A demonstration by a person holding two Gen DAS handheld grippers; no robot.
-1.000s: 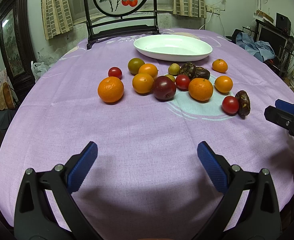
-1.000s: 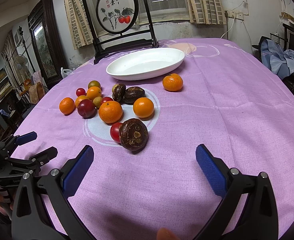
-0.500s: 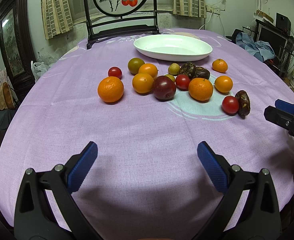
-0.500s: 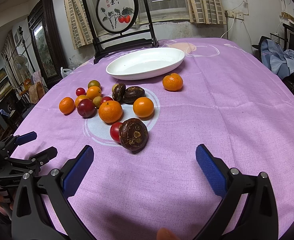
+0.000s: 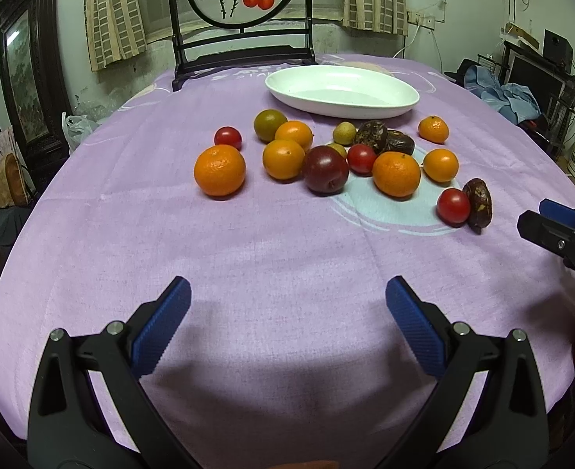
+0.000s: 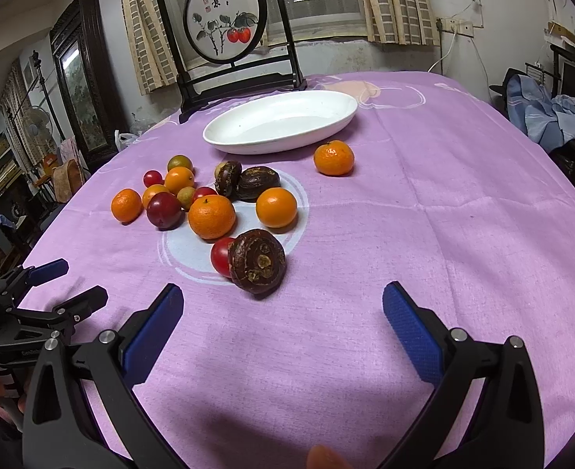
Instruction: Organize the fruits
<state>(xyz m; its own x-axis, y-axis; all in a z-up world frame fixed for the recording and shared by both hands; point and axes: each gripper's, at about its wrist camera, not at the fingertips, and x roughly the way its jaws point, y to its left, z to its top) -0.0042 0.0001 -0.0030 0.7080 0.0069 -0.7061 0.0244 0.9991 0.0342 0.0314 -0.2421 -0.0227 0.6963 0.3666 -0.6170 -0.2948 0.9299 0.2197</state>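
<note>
While both jaws gape wide and empty above the table's near edge, the left gripper (image 5: 287, 312) and right gripper (image 6: 281, 316) face the fruits (image 5: 324, 164) clustered mid-table, short of the white dish (image 5: 342, 92) near the far edge.

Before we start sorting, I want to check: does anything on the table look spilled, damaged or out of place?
Nothing is spilled or broken. The white dish is empty, all fruit lies loose on the purple cloth, and one mandarin sits apart from the cluster.
</note>
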